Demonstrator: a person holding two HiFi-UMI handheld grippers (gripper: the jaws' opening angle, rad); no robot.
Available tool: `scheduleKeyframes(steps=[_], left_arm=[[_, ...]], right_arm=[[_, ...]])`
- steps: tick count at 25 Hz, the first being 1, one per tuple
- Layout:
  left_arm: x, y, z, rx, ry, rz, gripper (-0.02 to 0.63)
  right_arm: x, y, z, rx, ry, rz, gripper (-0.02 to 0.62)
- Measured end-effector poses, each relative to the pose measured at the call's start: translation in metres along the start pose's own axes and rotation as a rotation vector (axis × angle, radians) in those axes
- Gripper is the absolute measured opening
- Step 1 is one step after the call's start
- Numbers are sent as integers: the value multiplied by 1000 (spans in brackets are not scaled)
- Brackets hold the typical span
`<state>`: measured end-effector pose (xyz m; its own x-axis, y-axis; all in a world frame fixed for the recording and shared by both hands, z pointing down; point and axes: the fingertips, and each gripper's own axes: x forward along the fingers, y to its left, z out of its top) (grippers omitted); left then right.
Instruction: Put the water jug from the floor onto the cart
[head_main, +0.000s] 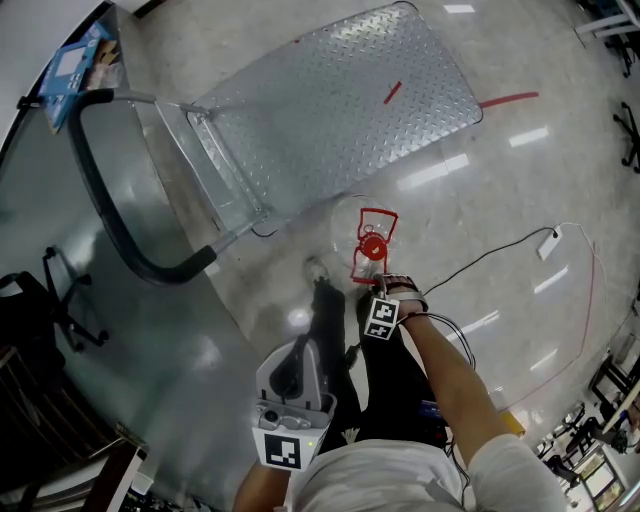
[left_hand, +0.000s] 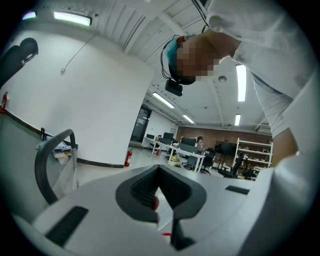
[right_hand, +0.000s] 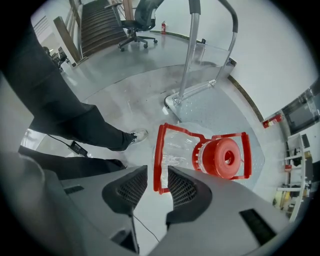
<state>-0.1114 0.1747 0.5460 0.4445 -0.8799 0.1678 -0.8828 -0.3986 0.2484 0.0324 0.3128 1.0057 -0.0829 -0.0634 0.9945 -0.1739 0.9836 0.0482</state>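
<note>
On the floor just beside the cart (head_main: 330, 110) stands the water jug (head_main: 372, 245). Right gripper (right_hand: 157, 172) fingers slightly apart astride its red handle (right_hand: 161, 150), apparently for lifting. Left gripper (left_hand: 159, 172) fingers closed, empty.

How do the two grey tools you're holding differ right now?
The left tool has its jaws together and empty; the right tool has them apart around the red handle of the clear plastic water jug. The left tool points away from the jug, the right tool down at it. Both are grey.
</note>
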Motion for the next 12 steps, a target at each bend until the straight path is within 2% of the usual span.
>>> scheduleKeyframes(steps=[7, 10, 12], left_arm=[[3, -5, -5, -1, 8, -10, -2], [5, -3, -7, -1, 10, -10, -2], [5, -2, -8, -9, 10, -12, -2]], right_arm=[[11, -4, -1, 3, 19, -6, 124], [8, -7, -1, -3, 11, -36, 49], [6, -6, -2, -9, 6, -41, 48]])
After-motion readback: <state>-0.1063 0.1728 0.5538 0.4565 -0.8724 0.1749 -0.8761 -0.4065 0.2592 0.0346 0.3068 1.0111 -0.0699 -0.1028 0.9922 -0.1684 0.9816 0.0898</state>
